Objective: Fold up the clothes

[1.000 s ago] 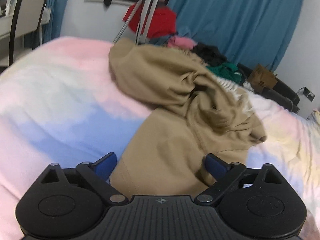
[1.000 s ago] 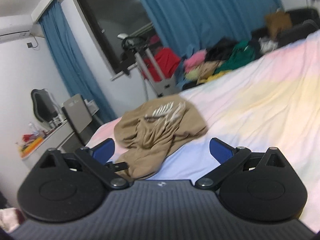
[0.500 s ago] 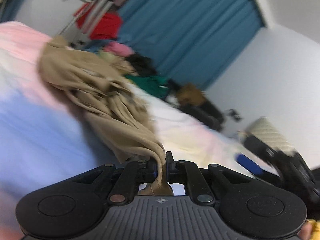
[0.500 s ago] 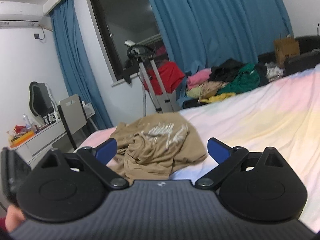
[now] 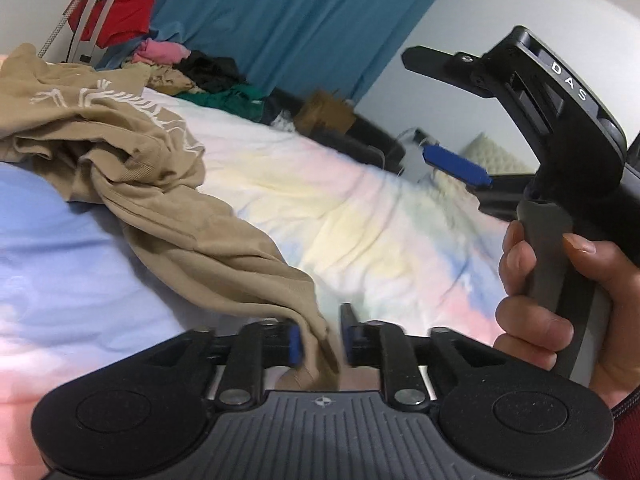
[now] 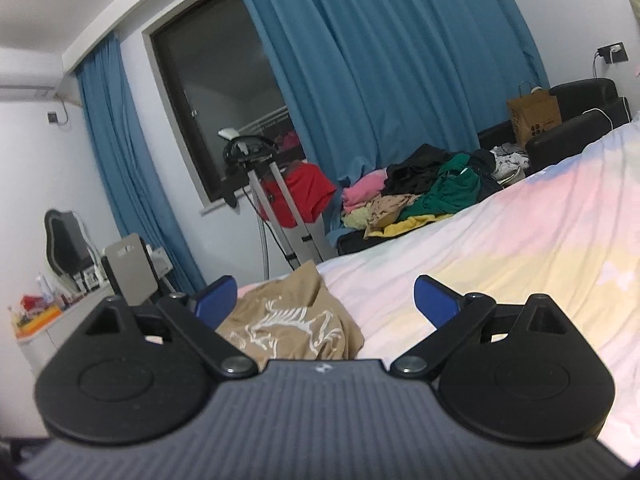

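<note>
A tan garment (image 5: 132,160) with a white printed design lies crumpled on the pastel bed sheet (image 5: 360,216). A stretched end of it runs down between the fingers of my left gripper (image 5: 320,340), whose jaws stand slightly apart around the cloth. The cloth still hangs between them. My right gripper (image 6: 324,300) is open and empty, held above the bed. The tan garment (image 6: 288,328) lies just beyond it, partly hidden by the gripper body. The right gripper also shows at the right of the left wrist view (image 5: 456,166), held in a hand.
A pile of mixed clothes (image 6: 420,196) lies beyond the bed's far edge before blue curtains (image 6: 380,60). A metal stand with a red cloth (image 6: 296,200) stands by the window. A desk and chair (image 6: 120,276) are at the left. A brown paper bag (image 6: 534,116) sits on a black sofa.
My left gripper closed on the garment's edge, pulled it toward me and to the right, and its jaws have now parted a little. My right gripper stayed open and lowered toward the garment.
</note>
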A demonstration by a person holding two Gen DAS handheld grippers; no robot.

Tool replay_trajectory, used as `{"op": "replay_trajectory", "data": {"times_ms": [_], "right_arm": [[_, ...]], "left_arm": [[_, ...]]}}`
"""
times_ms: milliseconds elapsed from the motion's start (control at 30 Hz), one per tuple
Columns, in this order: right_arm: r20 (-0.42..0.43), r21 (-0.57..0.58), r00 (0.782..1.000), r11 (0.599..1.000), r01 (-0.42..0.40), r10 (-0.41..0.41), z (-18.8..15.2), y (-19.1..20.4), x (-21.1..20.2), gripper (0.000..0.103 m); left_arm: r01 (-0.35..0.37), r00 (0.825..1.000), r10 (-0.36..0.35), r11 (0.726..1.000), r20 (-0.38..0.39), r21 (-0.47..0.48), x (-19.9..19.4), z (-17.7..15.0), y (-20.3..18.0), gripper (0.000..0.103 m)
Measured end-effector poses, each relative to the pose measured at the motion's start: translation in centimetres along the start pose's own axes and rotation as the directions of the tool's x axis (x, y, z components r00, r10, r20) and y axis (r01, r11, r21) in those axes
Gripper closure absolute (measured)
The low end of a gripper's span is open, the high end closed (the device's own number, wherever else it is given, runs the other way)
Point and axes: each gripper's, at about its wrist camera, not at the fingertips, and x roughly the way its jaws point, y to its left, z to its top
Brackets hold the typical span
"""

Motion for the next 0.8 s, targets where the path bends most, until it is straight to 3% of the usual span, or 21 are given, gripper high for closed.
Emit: {"op": "replay_trajectory", "data": {"times_ms": [33, 167, 233, 400, 533, 700, 800], "right_arm": [[-0.010, -0.009, 1.000, 1.000, -0.007, 0.006, -0.3, 0.4, 0.2, 0.005], [-0.054, -0.063, 0.998, 0.998, -0.020, 0.017, -1.7, 2.3, 1.2, 0.013], [-0.089, -0.093, 0.996, 0.995, -0.019, 0.011, -2.8, 3.3, 1.8, 0.025], [-0.181, -0.197, 0.983, 0.979, -0.042, 0.006, -6.1, 6.7, 3.7, 0.037], [-0.203, -0.322, 0.979, 0.945, -0.058, -0.009, -7.8, 9.7, 6.3, 0.049], [-0.239, -0.487, 0.970, 0.870, -0.074, -0.051, -9.9, 12.8, 10.8, 0.058], [-0.241, -0.554, 0.966, 0.831, -0.057, -0.094, -10.9, 13.8, 13.2, 0.060]], "left_arm": [[-0.008, 1.000, 0.008, 1.000, -0.006, 0.011, -0.5, 0.2, 0.0, 0.052], [-0.120, 0.993, 0.120, 0.990, -0.003, 0.072, -4.7, 1.0, 0.1, 0.042], [-0.215, 0.977, 0.215, 0.975, 0.008, 0.057, -6.7, 1.4, 1.1, 0.041], [-0.386, 0.920, 0.386, 0.922, 0.066, -0.022, -10.0, 2.5, 4.1, 0.041], [-0.453, 0.885, 0.453, 0.891, 0.111, -0.021, -11.6, 3.8, 5.7, 0.041], [-0.532, 0.842, 0.519, 0.844, 0.146, 0.065, -12.4, 3.8, 6.7, 0.041], [-0.536, 0.840, 0.527, 0.842, 0.127, 0.057, -12.1, 3.9, 8.0, 0.041]]}}
